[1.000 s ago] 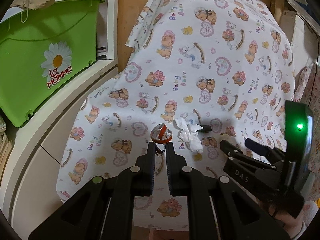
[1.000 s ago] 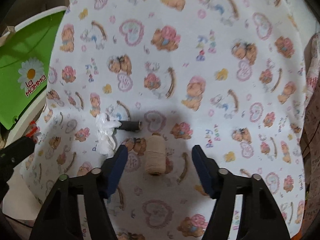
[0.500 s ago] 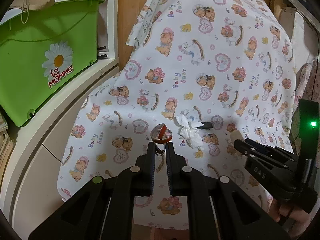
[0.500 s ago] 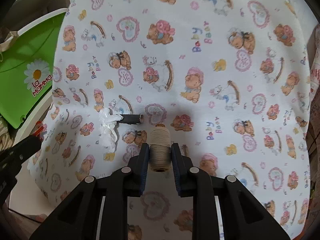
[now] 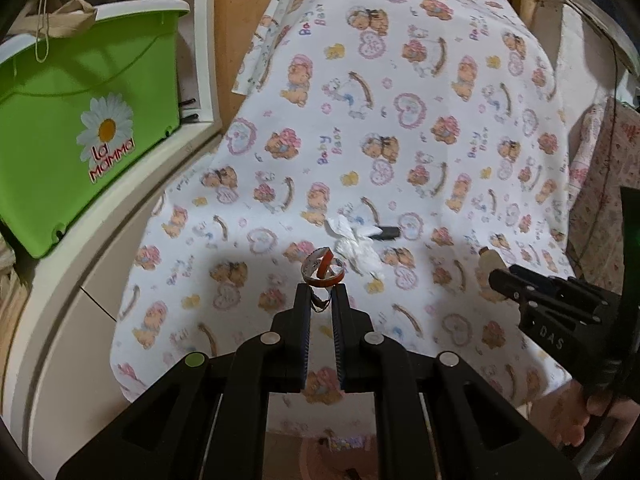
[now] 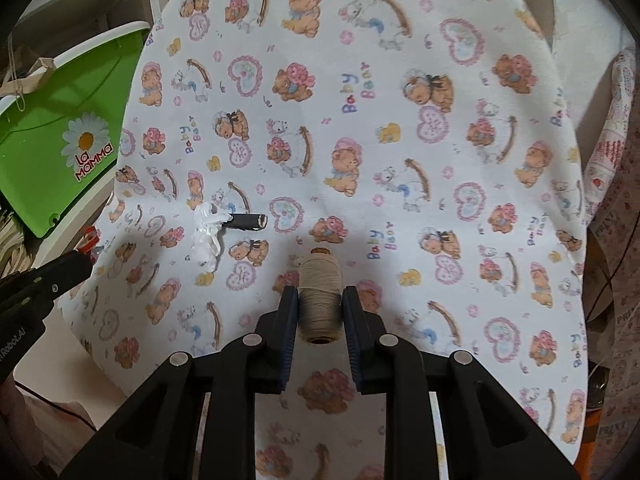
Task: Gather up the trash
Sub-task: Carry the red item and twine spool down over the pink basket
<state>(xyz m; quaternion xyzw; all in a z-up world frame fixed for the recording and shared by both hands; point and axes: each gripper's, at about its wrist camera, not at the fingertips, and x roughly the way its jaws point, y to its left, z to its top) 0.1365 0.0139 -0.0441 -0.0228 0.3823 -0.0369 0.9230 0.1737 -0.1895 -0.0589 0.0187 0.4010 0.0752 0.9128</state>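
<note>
We are pinching a red-rimmed wrapper [image 5: 323, 270] in our left gripper [image 5: 321, 304] and clamping a thread spool [image 6: 320, 296] in our right gripper [image 6: 320, 300]; tissue [image 6: 206, 234] is lying on the cloth [image 6: 400, 120].

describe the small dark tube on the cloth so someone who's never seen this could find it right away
Start at the teddy-bear cloth. Left of the thread spool held in the right gripper lies a crumpled white tissue. The dark tube lies flat with one end against that tissue: the only black, straight, rigid thing there.
</note>
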